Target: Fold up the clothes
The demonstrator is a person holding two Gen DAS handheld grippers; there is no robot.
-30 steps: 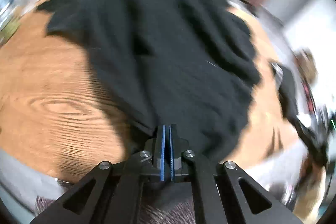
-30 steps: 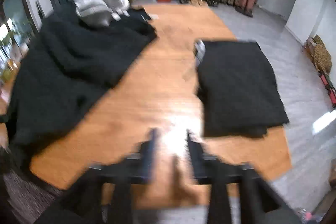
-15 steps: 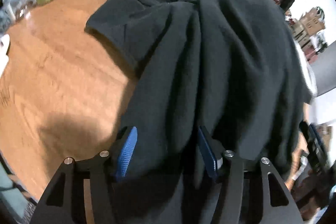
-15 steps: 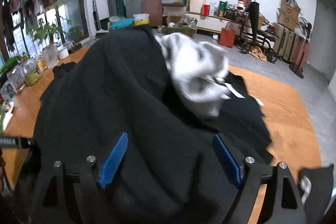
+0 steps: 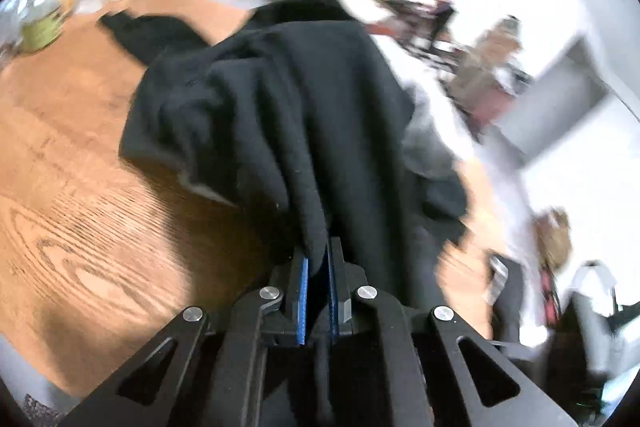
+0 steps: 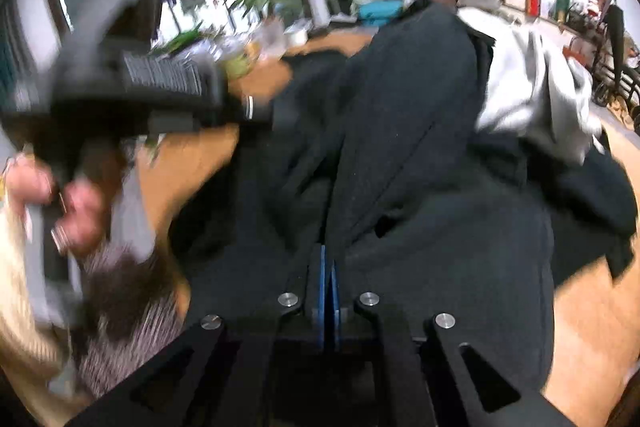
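A black garment lies bunched on the wooden table. My left gripper has a fold of it between its blue pads, and its jaws are closing on that fold and pinching it; the cloth hangs up off the table from there. In the right wrist view the same black garment fills the middle. My right gripper is shut on another fold, its pads pressed together at the cloth. The other hand shows blurred at the left, holding its gripper body.
A grey garment lies against the black one on the right, also seen as the grey garment. Another black piece lies farther back. Jars and plants line the far left edge. Boxes and clutter stand beyond the table.
Half a second ago both grippers stood open over the black cloth. Now both have closed on folds of it, and the left one has lifted its fold off the table.
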